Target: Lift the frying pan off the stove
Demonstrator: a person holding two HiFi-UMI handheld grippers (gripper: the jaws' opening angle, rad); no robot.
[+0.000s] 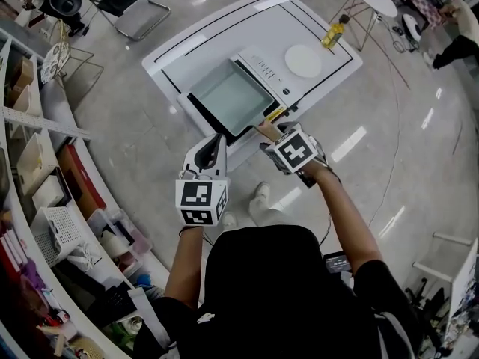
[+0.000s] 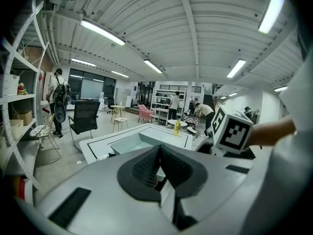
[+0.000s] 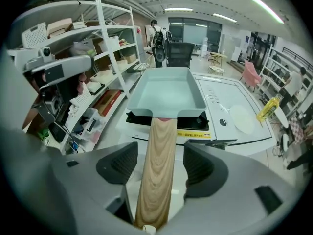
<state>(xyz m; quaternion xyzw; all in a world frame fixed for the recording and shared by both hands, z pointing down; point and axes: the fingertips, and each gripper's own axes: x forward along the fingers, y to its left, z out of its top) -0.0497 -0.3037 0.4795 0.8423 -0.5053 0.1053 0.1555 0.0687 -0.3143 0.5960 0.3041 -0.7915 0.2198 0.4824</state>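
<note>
One pan [image 3: 166,94]: square, pale green, sitting on the black stove [image 3: 195,124] at the front of the white table [image 1: 179,58].
Handle [image 3: 159,165]: wooden, pointing back at the person, running between the right jaws.
Right gripper [image 3: 160,150]: jaws spread, one on each side of the handle, with a gap on both sides; not clamped.
Left gripper [image 2: 159,151]: jaws pressed together with nothing between them, held beside the right one.
Plate [image 1: 304,60]: white, on the table beyond the stove.
Bottle [image 1: 334,34]: yellow, at a far table corner.

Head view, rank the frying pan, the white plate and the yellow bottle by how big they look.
1. frying pan, clearly largest
2. white plate
3. yellow bottle, smallest
</note>
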